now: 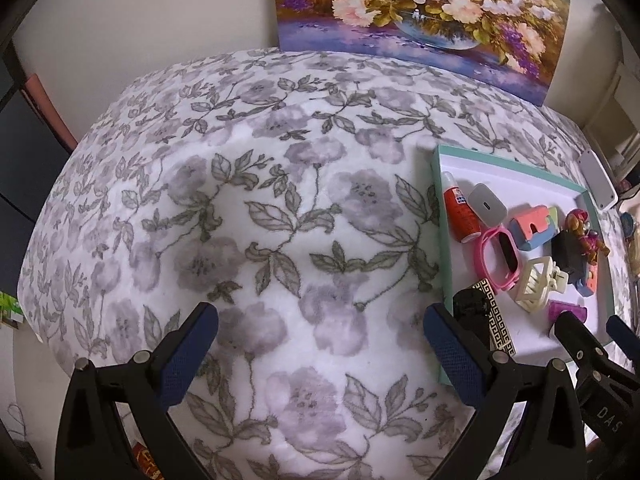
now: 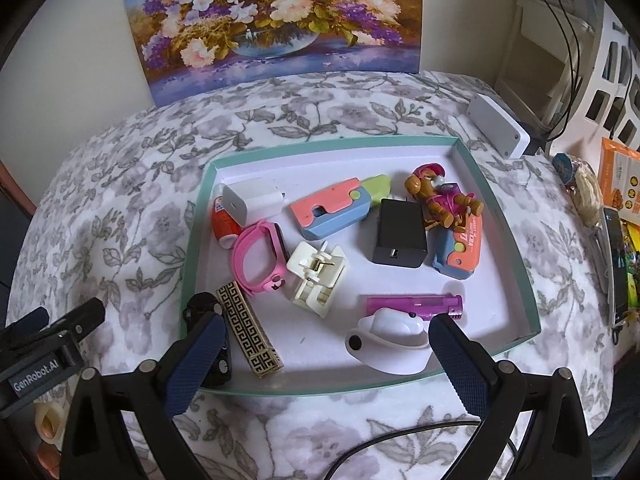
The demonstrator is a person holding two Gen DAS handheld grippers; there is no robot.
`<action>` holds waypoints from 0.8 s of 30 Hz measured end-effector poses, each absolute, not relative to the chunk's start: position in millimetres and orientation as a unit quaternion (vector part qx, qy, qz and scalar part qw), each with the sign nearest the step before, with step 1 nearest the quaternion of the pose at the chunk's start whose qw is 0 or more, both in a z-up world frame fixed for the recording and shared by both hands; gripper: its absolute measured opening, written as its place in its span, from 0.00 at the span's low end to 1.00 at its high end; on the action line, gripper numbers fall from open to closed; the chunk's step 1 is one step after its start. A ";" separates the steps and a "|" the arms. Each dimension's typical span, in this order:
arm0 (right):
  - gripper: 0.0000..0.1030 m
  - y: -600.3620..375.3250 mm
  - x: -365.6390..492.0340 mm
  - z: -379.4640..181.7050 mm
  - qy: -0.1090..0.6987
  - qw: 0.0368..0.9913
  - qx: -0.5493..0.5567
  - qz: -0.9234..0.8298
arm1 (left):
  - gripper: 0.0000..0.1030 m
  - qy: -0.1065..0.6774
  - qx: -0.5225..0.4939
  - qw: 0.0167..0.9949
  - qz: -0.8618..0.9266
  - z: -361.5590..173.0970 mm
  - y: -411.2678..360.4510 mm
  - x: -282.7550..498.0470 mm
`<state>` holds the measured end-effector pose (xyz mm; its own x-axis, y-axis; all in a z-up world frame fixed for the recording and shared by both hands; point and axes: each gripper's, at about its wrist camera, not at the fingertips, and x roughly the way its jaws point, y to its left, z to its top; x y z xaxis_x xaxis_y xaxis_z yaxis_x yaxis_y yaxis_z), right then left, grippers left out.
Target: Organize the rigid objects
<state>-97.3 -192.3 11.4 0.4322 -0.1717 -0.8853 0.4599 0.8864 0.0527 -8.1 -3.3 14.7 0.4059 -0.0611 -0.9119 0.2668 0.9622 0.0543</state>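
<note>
A teal-rimmed white tray (image 2: pixel 496 216) (image 1: pixel 439 216) on the floral blanket holds several small rigid objects: a white charger (image 2: pixel 256 200), a pink watch (image 2: pixel 260 258), a cream hair clip (image 2: pixel 318 274), a black adapter (image 2: pixel 400 236), a toy figure (image 2: pixel 440 198), pastel toy blocks (image 2: pixel 332 212), a purple lighter (image 2: pixel 416 304), a white mouse-like gadget (image 2: pixel 390 344), a gold-patterned box (image 2: pixel 248 330). My right gripper (image 2: pixel 324 360) is open and empty over the tray's near edge. My left gripper (image 1: pixel 320 344) is open and empty over bare blanket, left of the tray.
A flower painting (image 2: pixel 276 16) leans on the back wall. A white box (image 2: pixel 500 128) lies behind the tray at the right. Snack packets and shelving (image 2: pixel 616 184) crowd the right edge. A black cable (image 2: pixel 400 440) runs over the blanket near me.
</note>
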 end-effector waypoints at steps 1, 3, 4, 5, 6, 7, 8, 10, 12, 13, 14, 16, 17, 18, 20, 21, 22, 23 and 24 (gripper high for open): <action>1.00 -192.4 -97.2 11.5 0.498 0.834 0.145 -0.188 | 0.99 0.536 0.099 0.833 -0.098 14.5 -4.0 -8.2; 1.00 -192.6 -96.8 11.1 0.499 0.834 0.147 -0.186 | 0.99 0.537 0.102 0.831 -0.099 14.0 -5.8 -8.2; 1.00 -192.8 -96.4 10.9 0.499 0.834 0.147 -0.184 | 0.99 0.538 0.102 0.831 -0.100 13.9 -6.2 -8.0; 1.00 -193.3 -96.1 10.6 0.499 0.834 0.147 -0.184 | 0.99 0.538 0.103 0.830 -0.100 14.0 -6.4 -7.6; 1.00 -193.7 -95.9 10.4 0.499 0.834 0.147 -0.183 | 0.99 0.538 0.105 0.830 -0.100 13.9 -6.6 -7.4; 1.00 -193.6 -95.8 10.3 0.499 0.834 0.148 -0.184 | 0.99 0.539 0.107 0.830 -0.100 13.6 -7.0 -7.1; 1.00 -194.2 -95.8 10.2 0.499 0.834 0.148 -0.184 | 0.99 0.540 0.109 0.828 -0.100 12.7 -7.9 -6.8; 1.00 -195.7 -95.6 9.1 0.499 0.833 0.151 -0.185 | 0.99 0.543 0.112 0.826 -0.103 11.1 -9.1 -6.8; 1.00 -198.3 -95.9 7.6 0.500 0.831 0.156 -0.185 | 0.99 0.543 0.117 0.825 -0.106 10.6 -10.2 -7.3; 1.00 -199.8 -96.3 6.6 0.501 0.830 0.159 -0.186 | 0.99 0.543 0.118 0.825 -0.107 10.6 -10.8 -7.5; 1.00 -201.3 -96.8 5.9 0.502 0.829 0.161 -0.187 | 0.99 0.543 0.120 0.825 -0.107 10.5 -11.3 -7.7; 1.00 -204.0 -97.6 4.7 0.502 0.828 0.167 -0.187 | 0.99 0.543 0.124 0.824 -0.106 10.1 -12.1 -8.0; 1.00 -204.6 -98.0 4.3 0.502 0.827 0.168 -0.187 | 0.99 0.543 0.125 0.824 -0.106 9.9 -12.1 -8.0; 1.00 -205.3 -98.4 4.1 0.502 0.827 0.170 -0.187 | 0.99 0.543 0.125 0.823 -0.107 9.8 -12.2 -8.1; 1.00 -206.3 -98.6 3.8 0.502 0.827 0.171 -0.188 | 0.99 0.543 0.125 0.823 -0.106 9.7 -11.7 -7.8; 1.00 -206.6 -98.5 3.7 0.502 0.827 0.171 -0.187 | 0.99 0.543 0.124 0.823 -0.107 9.7 -11.7 -7.8; 1.00 -206.2 -98.7 3.8 0.502 0.827 0.171 -0.188 | 0.99 0.543 0.124 0.824 -0.108 9.7 -11.6 -7.9; 1.00 -206.3 -98.6 3.8 0.502 0.827 0.171 -0.187 | 0.99 0.542 0.123 0.824 -0.110 9.9 -11.7 -8.0; 1.00 -206.4 -98.5 3.8 0.502 0.827 0.171 -0.187 | 0.99 0.542 0.123 0.824 -0.110 10.3 -11.9 -8.1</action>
